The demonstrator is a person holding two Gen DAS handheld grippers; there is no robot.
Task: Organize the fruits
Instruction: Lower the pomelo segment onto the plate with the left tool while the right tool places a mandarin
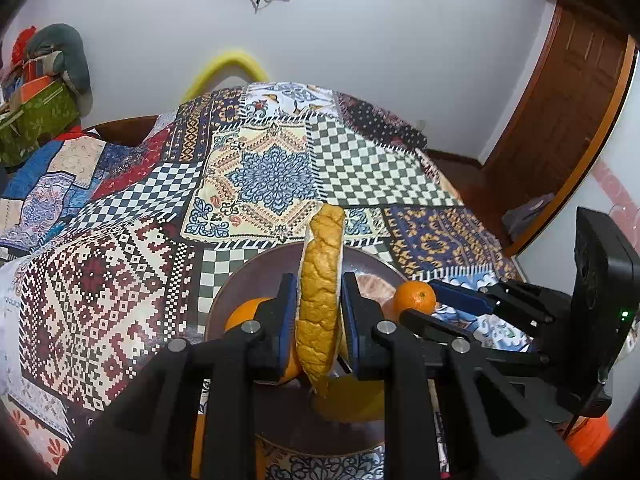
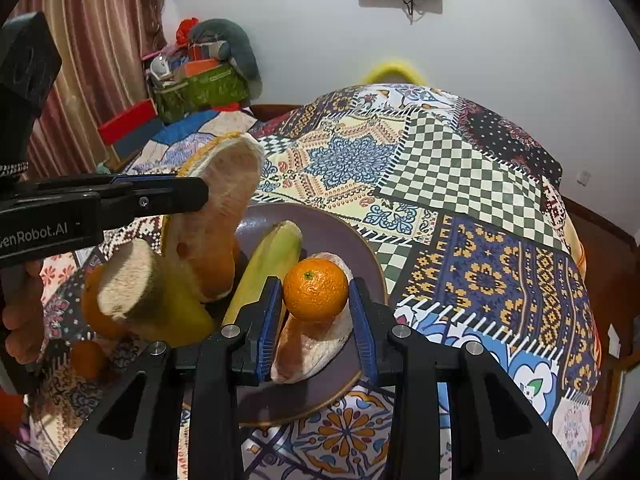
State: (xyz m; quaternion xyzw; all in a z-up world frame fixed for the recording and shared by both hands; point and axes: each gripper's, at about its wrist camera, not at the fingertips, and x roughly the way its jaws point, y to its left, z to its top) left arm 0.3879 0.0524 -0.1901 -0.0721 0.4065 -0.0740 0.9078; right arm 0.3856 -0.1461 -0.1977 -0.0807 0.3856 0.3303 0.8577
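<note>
On the patchwork-patterned tablecloth [image 2: 460, 168] sits a round brown plate [image 2: 352, 240]. Above it, the left gripper [image 1: 320, 316] is clamped on a peeled yellow banana skin [image 1: 322, 280]; the right gripper [image 2: 316, 320] holds a small orange mandarin [image 2: 316, 290] between its blue pads.

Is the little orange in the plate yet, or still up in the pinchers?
Still in the pinchers: the right gripper is shut on the orange, held over the plate.

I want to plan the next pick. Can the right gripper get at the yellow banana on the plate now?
Probably not at once: the right gripper is shut on the orange, so its fingers are occupied. The yellow banana lies uncovered on the plate, just left of them.
</note>
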